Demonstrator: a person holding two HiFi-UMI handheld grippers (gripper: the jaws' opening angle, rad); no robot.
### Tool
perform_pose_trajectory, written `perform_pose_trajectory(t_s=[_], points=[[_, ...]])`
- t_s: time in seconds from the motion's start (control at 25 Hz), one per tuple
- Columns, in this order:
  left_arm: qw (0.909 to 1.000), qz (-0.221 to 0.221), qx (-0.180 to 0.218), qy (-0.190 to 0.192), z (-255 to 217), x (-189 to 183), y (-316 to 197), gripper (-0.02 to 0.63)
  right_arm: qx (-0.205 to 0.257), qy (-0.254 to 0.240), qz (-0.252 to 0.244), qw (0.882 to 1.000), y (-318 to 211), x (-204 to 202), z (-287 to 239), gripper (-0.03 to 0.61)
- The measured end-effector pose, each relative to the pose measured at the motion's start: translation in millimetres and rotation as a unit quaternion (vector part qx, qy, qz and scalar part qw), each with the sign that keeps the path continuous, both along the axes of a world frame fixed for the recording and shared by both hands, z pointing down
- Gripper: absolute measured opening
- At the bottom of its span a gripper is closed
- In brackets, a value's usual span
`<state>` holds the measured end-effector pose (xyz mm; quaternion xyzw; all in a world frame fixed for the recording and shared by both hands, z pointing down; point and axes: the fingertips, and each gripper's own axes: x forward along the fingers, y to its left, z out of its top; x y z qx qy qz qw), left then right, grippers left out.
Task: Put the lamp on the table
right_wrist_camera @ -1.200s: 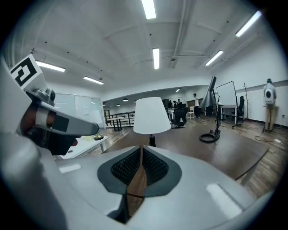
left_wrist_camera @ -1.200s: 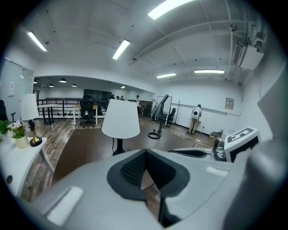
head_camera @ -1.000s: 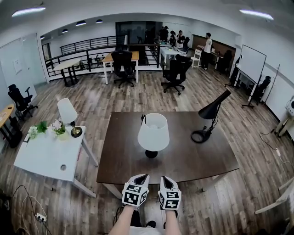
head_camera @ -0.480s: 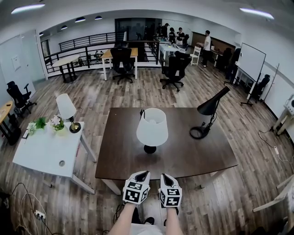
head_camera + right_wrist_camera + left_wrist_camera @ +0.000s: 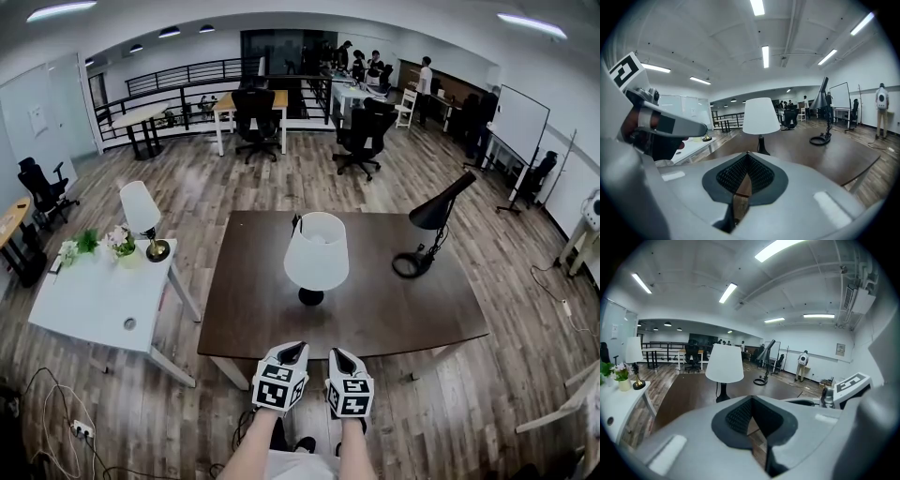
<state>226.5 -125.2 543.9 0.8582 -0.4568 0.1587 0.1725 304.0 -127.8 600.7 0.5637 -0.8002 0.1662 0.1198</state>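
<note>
Head view, starting from the left: what's there?
— A small lamp (image 5: 141,208) stands on the white table (image 5: 89,314) to your left. Well apart from it, a white-shaded lamp (image 5: 316,255) stands upright mid dark table (image 5: 394,323), with a black desk lamp (image 5: 436,214) further right.
— And my claws?
— Your left claw (image 5: 293,350) and right claw (image 5: 335,354) sit side by side at the dark table's near edge, both pressed together, nothing between.

Matt dark table (image 5: 375,319), wood-plank floor (image 5: 281,183)

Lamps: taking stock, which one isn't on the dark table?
The small white-shaded, brass-based lamp on the white table; the other two stand on the dark brown table.
</note>
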Motion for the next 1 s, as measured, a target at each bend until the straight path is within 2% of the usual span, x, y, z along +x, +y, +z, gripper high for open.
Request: perform_pose_trajectory(t_s=[1.0], points=[[0.9999,-0.012,-0.006,-0.002,5.7,-7.6,-5.3,0.0,-0.009,0.011,-0.011,1.0,-5.7,-4.0,6.9,0.025]])
